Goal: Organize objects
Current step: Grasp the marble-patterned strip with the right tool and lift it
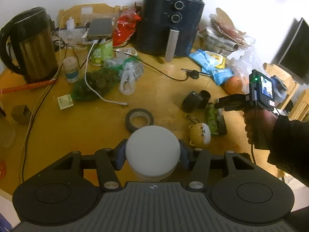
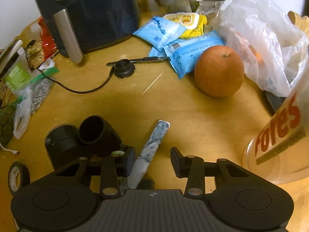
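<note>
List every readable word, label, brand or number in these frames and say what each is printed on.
"Fores", red letters, cut off by the frame edge: clear plastic container at right.
Blue wipe packs: print too small to read.
Yellow pack: blurred.
Green can: label blurred.
Small white bottle: label unreadable.
Air fryer dial markings: too small.
Small printed box: illegible.

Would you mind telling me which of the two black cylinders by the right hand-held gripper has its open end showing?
The right cylinder: its hollow mouth faces up, while its neighbour shows a closed end.
</note>
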